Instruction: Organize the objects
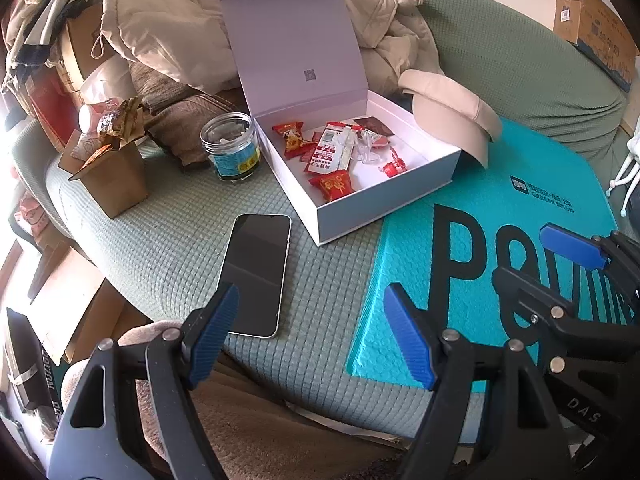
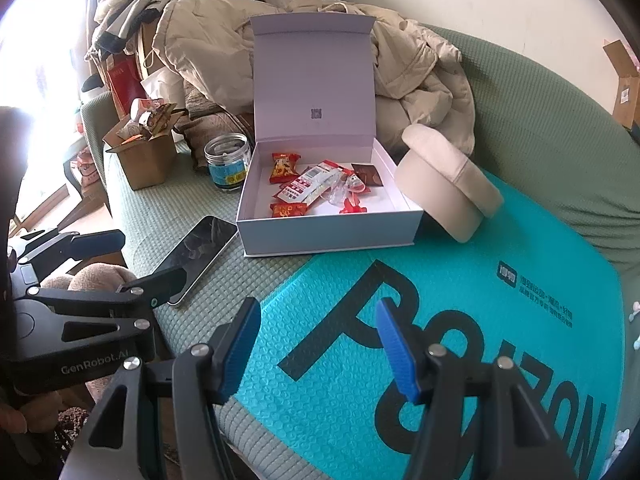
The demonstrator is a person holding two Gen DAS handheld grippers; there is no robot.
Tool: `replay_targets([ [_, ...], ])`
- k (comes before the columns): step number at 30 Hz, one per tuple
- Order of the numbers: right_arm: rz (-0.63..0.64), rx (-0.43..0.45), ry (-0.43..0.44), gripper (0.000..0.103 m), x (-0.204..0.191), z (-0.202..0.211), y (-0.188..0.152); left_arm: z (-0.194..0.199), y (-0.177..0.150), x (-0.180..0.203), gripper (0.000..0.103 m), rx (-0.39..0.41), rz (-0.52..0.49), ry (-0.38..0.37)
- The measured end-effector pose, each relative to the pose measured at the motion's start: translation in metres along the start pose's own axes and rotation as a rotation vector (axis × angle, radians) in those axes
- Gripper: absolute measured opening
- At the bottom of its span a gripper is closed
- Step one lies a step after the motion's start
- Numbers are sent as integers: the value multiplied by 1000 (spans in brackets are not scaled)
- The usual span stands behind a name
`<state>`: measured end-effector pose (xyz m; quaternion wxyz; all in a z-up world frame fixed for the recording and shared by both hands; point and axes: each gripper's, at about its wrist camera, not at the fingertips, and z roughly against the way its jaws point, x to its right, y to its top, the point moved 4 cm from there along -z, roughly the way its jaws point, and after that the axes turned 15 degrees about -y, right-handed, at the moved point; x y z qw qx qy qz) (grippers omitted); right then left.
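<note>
Phone (image 1: pixel 256 276) flat on cushion, just beyond open left claw (image 1: pixel 310 336).

A white box (image 1: pixel 384 204) holds red snack packets (image 1: pixel 332 184). The phone (image 1: pixel 256 272) is black-screened with a pale rim. The sofa cover (image 1: pixel 168 248) is sage green, waffle-textured; the mailer (image 1: pixel 500 200) is teal with black lettering. The cap (image 1: pixel 448 116) is beige.

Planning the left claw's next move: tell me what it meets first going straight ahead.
Probably the green sofa cover, between phone and teal mailer; the left claw is open and empty. Depth is unclear.
</note>
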<state>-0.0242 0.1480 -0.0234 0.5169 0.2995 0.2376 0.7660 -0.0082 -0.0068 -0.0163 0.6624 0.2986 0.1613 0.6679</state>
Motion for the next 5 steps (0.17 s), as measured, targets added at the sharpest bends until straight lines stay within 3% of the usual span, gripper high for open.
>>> replay_targets([
  [5,-13,-17,6,61,2,-10,-3,-11,0,2,74,-24,-10,-5],
])
